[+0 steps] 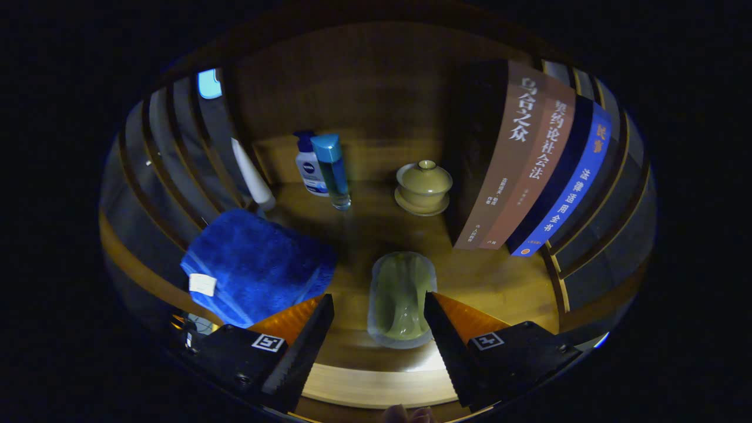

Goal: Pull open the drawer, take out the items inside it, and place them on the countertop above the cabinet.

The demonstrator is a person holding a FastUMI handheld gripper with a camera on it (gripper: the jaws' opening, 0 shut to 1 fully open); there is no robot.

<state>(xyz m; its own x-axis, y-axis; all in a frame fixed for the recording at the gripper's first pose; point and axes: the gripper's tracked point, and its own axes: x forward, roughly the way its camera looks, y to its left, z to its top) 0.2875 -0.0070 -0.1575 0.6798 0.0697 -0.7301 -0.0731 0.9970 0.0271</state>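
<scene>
A pale green item in a clear wrapper (401, 299) lies flat on the wooden countertop (499, 282), between my fingers. It sits close against the right finger, with a clear gap to the left finger. My gripper (379, 298) is open, its fingers spread wider than the item. A folded blue towel (255, 264) with a white tag rests on the countertop just ahead of the left finger.
Beyond the fingers stand a white pump bottle (309, 167), a tall blue-capped bottle (333, 170) and a lidded yellow-green tea bowl on a saucer (423, 187). Upright books (529, 170) stand ahead on the right. A white tube (252, 176) leans behind the towel.
</scene>
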